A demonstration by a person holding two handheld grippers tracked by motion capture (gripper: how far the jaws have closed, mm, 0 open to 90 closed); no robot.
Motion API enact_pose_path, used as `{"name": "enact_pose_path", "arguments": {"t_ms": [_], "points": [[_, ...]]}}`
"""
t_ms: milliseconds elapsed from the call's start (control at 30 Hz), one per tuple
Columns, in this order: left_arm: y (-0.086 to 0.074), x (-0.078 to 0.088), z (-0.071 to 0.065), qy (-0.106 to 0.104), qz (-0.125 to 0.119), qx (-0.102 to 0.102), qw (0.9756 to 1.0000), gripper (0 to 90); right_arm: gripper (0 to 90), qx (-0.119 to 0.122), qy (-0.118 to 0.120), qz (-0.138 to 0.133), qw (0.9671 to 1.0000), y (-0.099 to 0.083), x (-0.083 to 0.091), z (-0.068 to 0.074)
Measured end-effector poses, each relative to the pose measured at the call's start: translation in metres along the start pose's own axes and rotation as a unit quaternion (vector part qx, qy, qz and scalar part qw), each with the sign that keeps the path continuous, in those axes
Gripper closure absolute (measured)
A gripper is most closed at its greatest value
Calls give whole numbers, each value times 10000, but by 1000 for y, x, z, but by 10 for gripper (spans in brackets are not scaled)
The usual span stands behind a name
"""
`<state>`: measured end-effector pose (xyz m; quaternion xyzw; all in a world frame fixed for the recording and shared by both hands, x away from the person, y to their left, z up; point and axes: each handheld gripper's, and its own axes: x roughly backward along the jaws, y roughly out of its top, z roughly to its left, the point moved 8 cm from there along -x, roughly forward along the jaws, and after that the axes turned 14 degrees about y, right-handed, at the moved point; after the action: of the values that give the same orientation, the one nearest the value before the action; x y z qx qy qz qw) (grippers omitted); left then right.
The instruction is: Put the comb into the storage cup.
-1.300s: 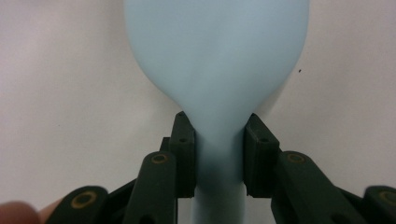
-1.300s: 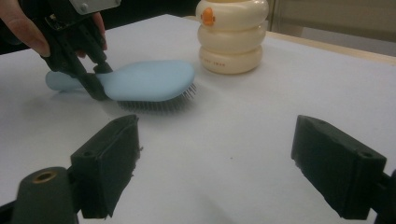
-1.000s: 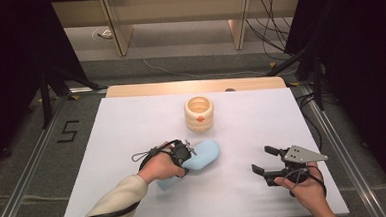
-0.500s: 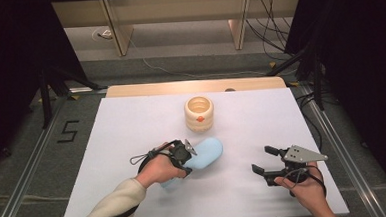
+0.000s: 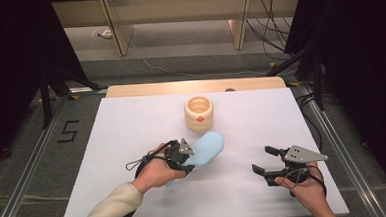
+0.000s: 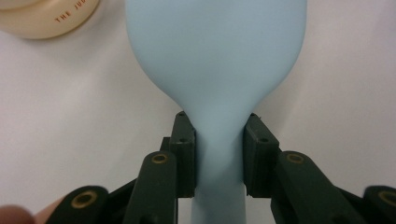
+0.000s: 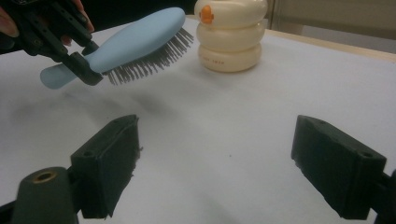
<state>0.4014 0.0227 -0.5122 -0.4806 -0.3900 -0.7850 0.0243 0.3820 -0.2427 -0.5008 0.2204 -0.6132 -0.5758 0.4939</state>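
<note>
White tabletop (image 5: 132,141) under me: my left gripper (image 5: 181,159) is clamped on the neck of the blue hairbrush (image 5: 206,148), held clear of it, bristles down, its long axis running ahead toward the cream holder (image 5: 199,114). My right gripper (image 5: 269,162) waits spread wide, holding nothing, farther off.

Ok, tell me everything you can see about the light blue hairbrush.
The light blue hairbrush looks like smooth matte plastic, with an oval head narrowing to a rounded handle. Dark grey bristles point down from the head. It is lifted off the white table, roughly level, its head pointing toward the cream ringed pot. The left gripper clamps its neck, one pad on each side. Nothing else touches it.
</note>
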Motion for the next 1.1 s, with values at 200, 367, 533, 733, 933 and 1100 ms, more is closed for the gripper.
{"name": "enact_pose_path", "arguments": {"t_ms": [200, 367, 533, 733, 933, 1100], "points": [[0, 4, 0, 78, -222, 136, 9996, 694, 164, 6, 6, 1, 10000, 0, 0, 0], [-3, 8, 1, 144, -402, 233, 9988, 694, 163, -6, 11, 2, 10000, 0, 0, 0], [-7, 13, 0, 211, -662, 429, 9967, 694, 164, -11, 12, 2, 10000, 0, -1, 0], [-7, 14, -1, 231, -801, 541, 9951, 693, 164, -9, 11, 2, 10000, 0, -1, 0], [-2, 16, 4, 370, -1070, 750, 9907, 694, 163, -17, 11, 1, 10000, 0, 0, 0], [0, 18, 9, 443, -1228, 887, 9875, 694, 164, -6, 2, 3, 10000, 0, 0, 0]]}}
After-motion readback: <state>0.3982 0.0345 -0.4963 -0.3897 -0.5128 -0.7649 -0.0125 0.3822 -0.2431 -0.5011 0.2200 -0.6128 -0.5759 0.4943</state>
